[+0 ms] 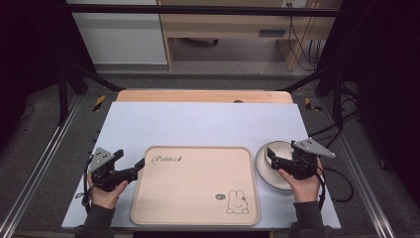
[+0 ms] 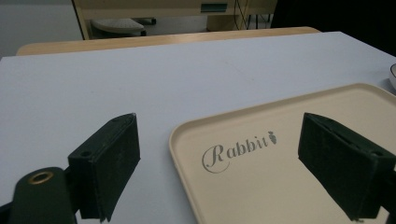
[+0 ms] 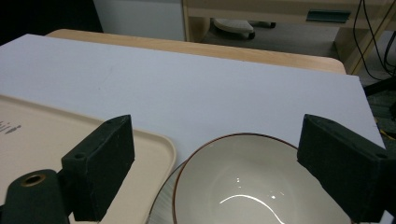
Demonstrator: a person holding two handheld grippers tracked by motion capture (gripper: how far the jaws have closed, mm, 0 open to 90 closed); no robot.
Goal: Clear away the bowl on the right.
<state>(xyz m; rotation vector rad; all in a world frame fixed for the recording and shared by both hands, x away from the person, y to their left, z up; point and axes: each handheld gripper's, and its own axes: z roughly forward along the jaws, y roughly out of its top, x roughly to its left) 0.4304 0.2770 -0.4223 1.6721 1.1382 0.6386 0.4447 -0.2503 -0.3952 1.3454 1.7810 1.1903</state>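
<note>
Beige tray (image 1: 198, 186) centre; bowl (image 1: 277, 153) on plate (image 1: 265, 173) rt, touching tray.

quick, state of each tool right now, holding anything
Left tool: open, holding nothing, its jaws either side of the tray's near corner.
Right tool: open, holding nothing, poised over the bowl.

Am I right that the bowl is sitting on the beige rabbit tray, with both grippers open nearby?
Not quite: the bowl sits on a plate beside the tray, on its right, as the high view shows. The left gripper and right gripper are indeed open.
</note>
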